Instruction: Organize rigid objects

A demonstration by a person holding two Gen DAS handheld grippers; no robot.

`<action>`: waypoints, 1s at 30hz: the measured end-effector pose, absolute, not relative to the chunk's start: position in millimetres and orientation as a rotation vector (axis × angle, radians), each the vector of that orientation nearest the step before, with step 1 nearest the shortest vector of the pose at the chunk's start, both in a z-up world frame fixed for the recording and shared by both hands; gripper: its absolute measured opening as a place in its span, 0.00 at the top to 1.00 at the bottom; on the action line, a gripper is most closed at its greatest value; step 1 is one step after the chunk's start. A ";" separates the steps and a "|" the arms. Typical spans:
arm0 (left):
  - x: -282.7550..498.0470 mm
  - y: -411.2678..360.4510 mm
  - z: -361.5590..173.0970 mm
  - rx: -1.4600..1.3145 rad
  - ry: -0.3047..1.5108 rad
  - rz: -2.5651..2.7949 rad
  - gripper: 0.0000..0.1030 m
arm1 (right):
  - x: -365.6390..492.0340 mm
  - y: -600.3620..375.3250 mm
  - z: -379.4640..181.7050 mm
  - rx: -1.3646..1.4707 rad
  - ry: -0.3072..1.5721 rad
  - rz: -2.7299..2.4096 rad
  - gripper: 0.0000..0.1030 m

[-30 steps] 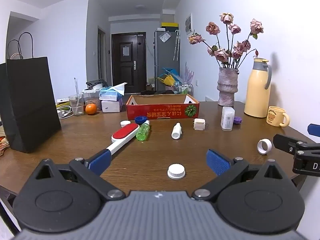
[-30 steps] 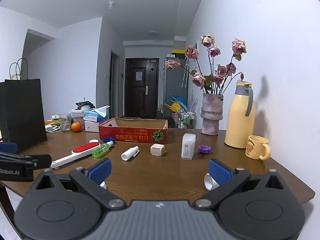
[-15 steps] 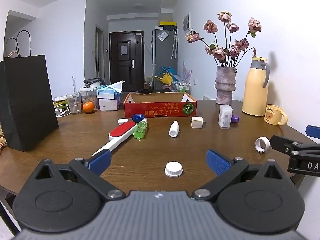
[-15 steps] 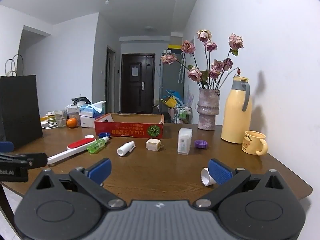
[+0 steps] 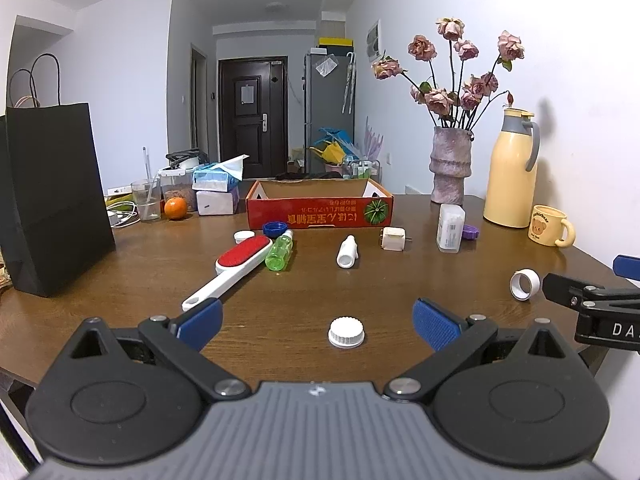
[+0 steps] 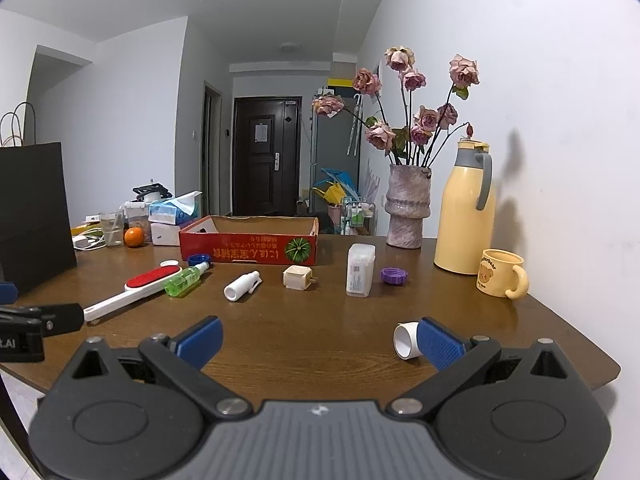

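White ribbed cap (image 5: 346, 332) flat on the surface, near, between the left gripper (image 5: 317, 320) jaws, spread and empty. Right gripper (image 6: 318, 338) likewise released, white ring (image 6: 406, 339) tucked behind its right pad, possibly touching. Red box (image 5: 319, 210) far behind. Risk: low cap skidding or flipping under an uneven pinch.

White "DA" on the right gripper (image 5: 624, 276); upside-down, unreadable yellow print on the red box (image 5: 316, 216).

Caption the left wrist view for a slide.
Open left gripper hovers above a white cap on a cluttered wooden table, red box behind.
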State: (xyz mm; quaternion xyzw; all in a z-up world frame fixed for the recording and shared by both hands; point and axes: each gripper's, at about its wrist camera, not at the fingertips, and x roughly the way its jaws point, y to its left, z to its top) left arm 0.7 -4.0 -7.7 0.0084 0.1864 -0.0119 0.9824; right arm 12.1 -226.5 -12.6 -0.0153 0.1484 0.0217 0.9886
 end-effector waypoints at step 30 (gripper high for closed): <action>1.3 -2.4 -8.6 0.017 0.375 -0.025 0.00 | 11.4 -223.0 -12.5 -0.030 0.297 0.045 0.00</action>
